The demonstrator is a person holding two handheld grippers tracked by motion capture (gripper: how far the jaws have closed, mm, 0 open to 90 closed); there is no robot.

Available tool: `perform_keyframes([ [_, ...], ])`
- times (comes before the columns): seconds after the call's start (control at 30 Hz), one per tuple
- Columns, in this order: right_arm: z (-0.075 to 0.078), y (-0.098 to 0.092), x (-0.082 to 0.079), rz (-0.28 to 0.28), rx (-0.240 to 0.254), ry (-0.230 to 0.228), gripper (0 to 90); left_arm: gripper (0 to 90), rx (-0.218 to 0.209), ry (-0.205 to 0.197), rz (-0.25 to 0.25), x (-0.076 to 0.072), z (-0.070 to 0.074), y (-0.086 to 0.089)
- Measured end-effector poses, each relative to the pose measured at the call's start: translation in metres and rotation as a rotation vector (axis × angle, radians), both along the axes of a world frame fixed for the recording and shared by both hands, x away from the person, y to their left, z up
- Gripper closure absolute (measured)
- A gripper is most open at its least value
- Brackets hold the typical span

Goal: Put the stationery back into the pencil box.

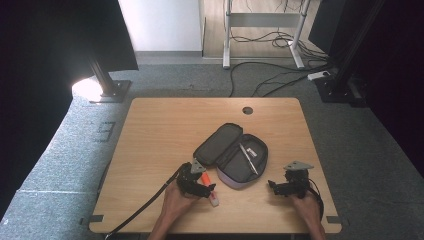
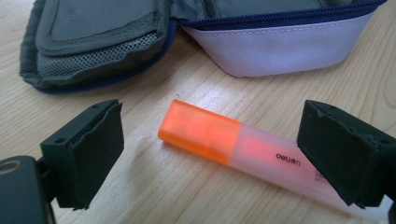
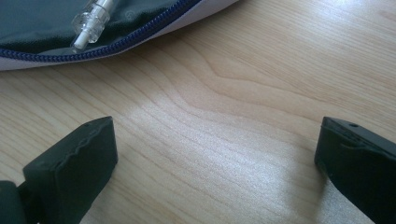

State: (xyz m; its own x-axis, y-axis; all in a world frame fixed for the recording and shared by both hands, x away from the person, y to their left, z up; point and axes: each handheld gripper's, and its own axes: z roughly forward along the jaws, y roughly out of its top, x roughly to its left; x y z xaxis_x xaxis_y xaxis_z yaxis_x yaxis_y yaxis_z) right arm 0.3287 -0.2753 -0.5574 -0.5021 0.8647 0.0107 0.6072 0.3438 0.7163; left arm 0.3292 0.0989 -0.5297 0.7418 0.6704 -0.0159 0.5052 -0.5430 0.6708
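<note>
An open grey pencil case (image 1: 234, 154) with a blue zip and pale lilac side lies in the middle of the wooden table; a pen (image 1: 248, 158) rests inside it. An orange-capped highlighter (image 2: 236, 144) lies flat on the table just in front of the case (image 2: 280, 42). My left gripper (image 2: 210, 156) is open, its jaws on either side of the highlighter, not pressing it. In the high view the left gripper (image 1: 204, 190) sits over the highlighter (image 1: 210, 190). My right gripper (image 1: 278, 187) is open over bare wood, right of the case. A clear pen tip (image 3: 91, 21) shows inside the case.
The table (image 1: 160, 130) has a round cable hole (image 1: 247, 110) near its far edge. Bare wood lies on the left half and along the front edge. Beyond the table are a lamp base (image 1: 107, 90), desk legs and floor cables (image 1: 280, 75).
</note>
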Motion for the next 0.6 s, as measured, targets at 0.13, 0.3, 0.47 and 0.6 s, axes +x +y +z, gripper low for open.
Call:
perform_keyframes([
  [0.13, 0.0, 0.0, 0.0002, 0.0, 0.0, 0.0, 0.0, 7.1, 0.017, -0.004, 0.003, 0.0004, -0.0038, -0.0055],
  [0.3, 0.0, 0.0, 0.0002, 0.0, 0.0, 0.0, 0.0, 7.0, 0.046, -0.008, 0.009, -0.0017, -0.0056, -0.0078],
  [0.47, 0.0, 0.0, 0.0002, 0.0, 0.0, 0.0, 0.0, 7.1, 0.077, -0.007, 0.008, -0.0055, -0.0048, -0.0068],
  [0.6, 0.0, 0.0, 0.0002, 0.0, 0.0, 0.0, 0.0, 7.4, 0.094, 0.009, 0.005, -0.0085, -0.0066, -0.0049],
])
